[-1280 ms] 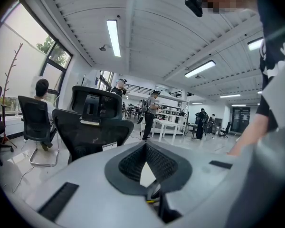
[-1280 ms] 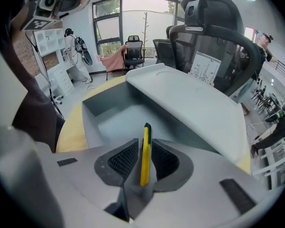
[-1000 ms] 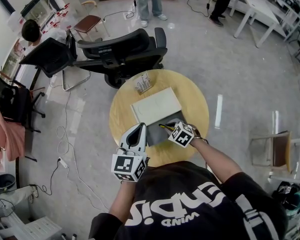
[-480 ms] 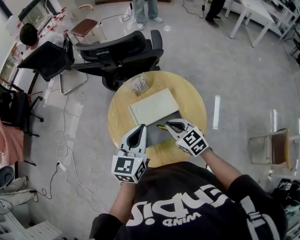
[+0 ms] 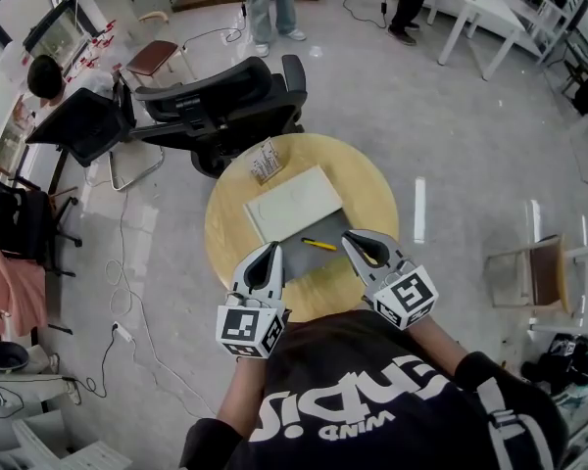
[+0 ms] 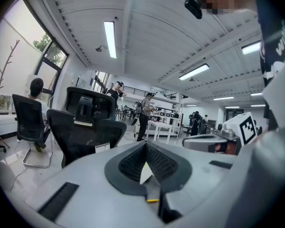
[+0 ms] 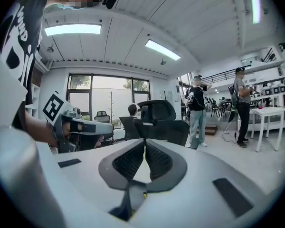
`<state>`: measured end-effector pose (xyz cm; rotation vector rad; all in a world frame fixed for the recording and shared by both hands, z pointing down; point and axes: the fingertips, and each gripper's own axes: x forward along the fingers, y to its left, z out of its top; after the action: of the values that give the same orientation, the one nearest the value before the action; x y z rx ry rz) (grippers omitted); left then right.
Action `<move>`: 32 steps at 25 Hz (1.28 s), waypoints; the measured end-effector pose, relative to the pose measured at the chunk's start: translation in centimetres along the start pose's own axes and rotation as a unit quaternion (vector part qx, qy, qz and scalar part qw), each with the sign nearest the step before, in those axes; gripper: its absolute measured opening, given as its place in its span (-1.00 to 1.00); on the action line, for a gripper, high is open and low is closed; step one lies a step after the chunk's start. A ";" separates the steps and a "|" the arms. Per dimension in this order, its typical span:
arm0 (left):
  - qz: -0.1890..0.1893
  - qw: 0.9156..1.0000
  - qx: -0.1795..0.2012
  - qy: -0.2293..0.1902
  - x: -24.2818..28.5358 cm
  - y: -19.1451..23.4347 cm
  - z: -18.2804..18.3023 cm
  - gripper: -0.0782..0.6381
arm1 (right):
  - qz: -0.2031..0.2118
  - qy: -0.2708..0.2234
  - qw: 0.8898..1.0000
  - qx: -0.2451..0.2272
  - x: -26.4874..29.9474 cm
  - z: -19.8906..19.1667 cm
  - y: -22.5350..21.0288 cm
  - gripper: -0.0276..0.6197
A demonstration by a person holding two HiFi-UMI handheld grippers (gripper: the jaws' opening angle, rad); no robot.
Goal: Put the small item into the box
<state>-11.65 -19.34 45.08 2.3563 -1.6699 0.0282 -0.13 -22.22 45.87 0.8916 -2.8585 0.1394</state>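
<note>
While you look down, the round wooden table [image 5: 377,204] fills the middle of the frame. On it lies the box [image 5: 294,202], a flat white part toward the upper left with a grey part [image 5: 314,262] touching its lower side. Your left gripper [image 5: 272,251] is over the table's lower left edge and your right gripper [image 5: 354,239] is at the lower right. Both have their jaws pressed together with nothing between them. The small yellow item [image 5: 318,245] lies on the grey part, between the two grippers.
</note>
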 end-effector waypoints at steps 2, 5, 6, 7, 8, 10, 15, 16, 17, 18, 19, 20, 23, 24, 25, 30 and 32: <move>0.001 1.000 -0.002 0.000 -0.2 -0.1 -0.1 -0.76 | -0.010 -0.015 1.000 0.001 -0.7 0.4 -0.2 -0.88; 0.002 1.000 -0.004 0.002 -0.5 -0.4 -0.4 -0.76 | -0.026 -0.017 0.999 0.019 -1.3 0.0 -0.9 -0.88; 0.002 1.000 -0.005 0.003 -0.5 -0.5 -0.5 -0.76 | -0.032 -0.018 0.999 0.026 -1.5 -0.1 -1.2 -0.88; 0.003 1.000 -0.005 0.003 -0.6 -0.6 -0.6 -0.76 | -0.039 -0.019 0.999 0.032 -1.6 -0.2 -1.5 -0.88; 0.003 1.000 -0.006 0.003 -0.6 -0.7 -0.6 -0.76 | -0.043 -0.020 0.998 0.035 -1.7 -0.3 -1.7 -0.88; 0.005 1.000 -0.006 0.003 -0.7 -0.7 -0.7 -0.76 | -0.048 -0.021 0.998 0.039 -1.8 -0.4 -1.9 -0.88; 0.007 1.000 -0.005 0.000 -1.0 -0.9 -0.6 -0.76 | -0.049 -0.020 0.997 0.049 -2.0 -0.7 -1.9 -0.91; 0.007 1.000 -0.005 -0.001 -1.1 -1.0 -0.6 -0.76 | -0.050 -0.020 0.997 0.048 -2.1 -0.8 -1.9 -0.91; 0.007 1.000 -0.004 -0.002 -1.2 -1.0 -0.6 -0.76 | -0.050 -0.020 0.997 0.048 -2.1 -0.9 -1.9 -0.91; 0.007 1.000 -0.003 -0.003 -1.2 -1.0 -0.6 -0.76 | -0.050 -0.020 0.997 0.047 -2.1 -0.9 -1.9 -0.91; 0.006 1.000 -0.003 -0.003 -1.3 -1.0 -0.5 -0.76 | -0.050 -0.020 0.997 0.047 -2.1 -0.9 -1.9 -0.91; 0.006 1.000 -0.003 -0.003 -1.3 -1.1 -0.5 -0.76 | -0.050 -0.020 0.997 0.047 -2.1 -0.9 -1.9 -0.91; 0.005 1.000 -0.003 -0.003 -1.4 -1.2 -0.4 -0.76 | -0.049 -0.020 0.998 0.046 -2.2 -0.7 -1.7 -0.91; 0.004 1.000 -0.003 -0.002 -1.4 -1.2 -0.4 -0.76 | -0.048 -0.019 0.998 0.044 -2.2 -0.7 -1.6 -0.91; 0.004 1.000 -0.002 -0.002 -1.4 -1.2 -0.3 -0.76 | -0.047 -0.019 0.998 0.043 -2.2 -0.7 -1.5 -0.91; 0.003 1.000 -0.001 -0.001 -1.5 -1.3 -0.4 -0.76 | -0.043 -0.018 0.998 0.040 -2.2 -0.8 -1.3 -0.91; 0.003 1.000 -0.001 -0.001 -1.6 -1.3 -0.5 -0.76 | -0.042 -0.018 0.998 0.040 -2.2 -1.0 -1.2 -0.91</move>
<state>-10.89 -17.34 45.06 2.3499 -1.6785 0.0240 2.49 -21.84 46.53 1.0386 -2.8606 0.2333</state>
